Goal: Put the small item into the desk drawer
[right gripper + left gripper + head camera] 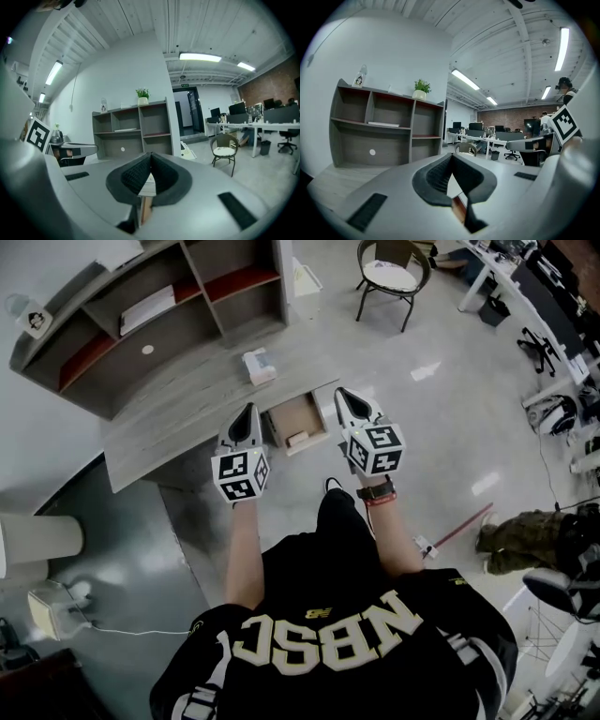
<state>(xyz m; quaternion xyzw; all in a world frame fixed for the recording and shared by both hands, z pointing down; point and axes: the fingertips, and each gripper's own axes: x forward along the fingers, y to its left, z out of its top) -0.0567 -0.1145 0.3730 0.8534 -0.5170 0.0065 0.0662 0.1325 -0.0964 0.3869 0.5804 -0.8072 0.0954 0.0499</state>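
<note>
The wooden desk drawer [281, 414] stands pulled open at the front edge of the grey desk [169, 418]. A small pale item [298, 439] lies inside it near the front. My left gripper [249, 410] hovers at the drawer's left side, jaws shut and empty. On the drawer's right side my right gripper [343, 394] is also shut with nothing in it. In the left gripper view the pads meet at the tip of the left gripper [451, 155]. The right gripper view shows the right gripper [150, 154] closed the same way, with a strip of drawer wood [145, 211] below.
A tissue box [259, 366] sits on the desk behind the drawer. A grey shelf unit [159, 306] with red boards stands at the desk's back. A chair [392, 277] is on the floor beyond, and a red stick [461, 526] lies at the right.
</note>
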